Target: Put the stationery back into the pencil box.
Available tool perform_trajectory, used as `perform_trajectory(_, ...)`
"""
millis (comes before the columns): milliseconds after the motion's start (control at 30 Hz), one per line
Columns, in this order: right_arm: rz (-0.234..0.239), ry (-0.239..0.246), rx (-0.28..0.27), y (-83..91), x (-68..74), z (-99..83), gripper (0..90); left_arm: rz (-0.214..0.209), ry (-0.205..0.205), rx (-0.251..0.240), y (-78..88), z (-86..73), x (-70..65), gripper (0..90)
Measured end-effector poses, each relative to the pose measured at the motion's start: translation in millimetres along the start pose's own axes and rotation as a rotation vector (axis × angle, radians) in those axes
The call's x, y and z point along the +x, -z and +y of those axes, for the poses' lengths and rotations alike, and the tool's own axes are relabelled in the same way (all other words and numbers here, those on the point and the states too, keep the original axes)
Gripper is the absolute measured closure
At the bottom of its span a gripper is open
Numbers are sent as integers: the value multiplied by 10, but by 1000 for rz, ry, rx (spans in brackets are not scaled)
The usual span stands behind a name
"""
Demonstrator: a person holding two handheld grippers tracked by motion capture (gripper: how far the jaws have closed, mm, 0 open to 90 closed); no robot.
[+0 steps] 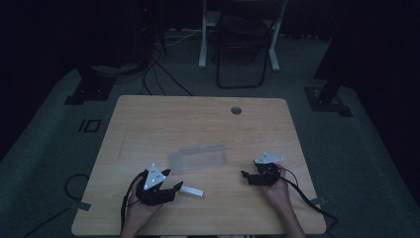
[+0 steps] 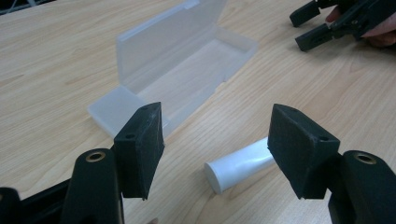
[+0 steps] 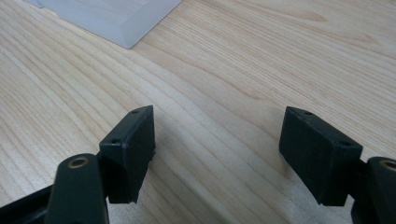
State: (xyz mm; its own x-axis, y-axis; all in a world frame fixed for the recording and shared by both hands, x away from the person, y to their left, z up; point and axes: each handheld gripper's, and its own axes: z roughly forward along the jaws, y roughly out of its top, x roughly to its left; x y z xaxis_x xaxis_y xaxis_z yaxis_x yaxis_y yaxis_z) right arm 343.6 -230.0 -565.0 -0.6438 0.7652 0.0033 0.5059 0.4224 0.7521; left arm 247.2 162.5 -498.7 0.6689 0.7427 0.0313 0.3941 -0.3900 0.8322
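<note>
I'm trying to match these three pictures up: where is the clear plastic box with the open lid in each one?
High view: the clear plastic box lies mid-table, between the two grippers.
Left gripper view: upper middle, lid raised, beyond the white tube.
Right gripper view: only a frosted corner, top left.
Shared landmark: the wooden table.

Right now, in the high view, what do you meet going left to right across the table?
Left gripper → white tube → right gripper. The clear plastic box lies farther back, spanning above the tube, so it is left out.
</note>
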Motion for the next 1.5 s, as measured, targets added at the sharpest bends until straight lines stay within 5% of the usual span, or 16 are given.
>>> perform_trajectory(1500, 0, 0, 0, 0, 0, 0, 267, -82, -74, 50, -248, -54, -154, 339)
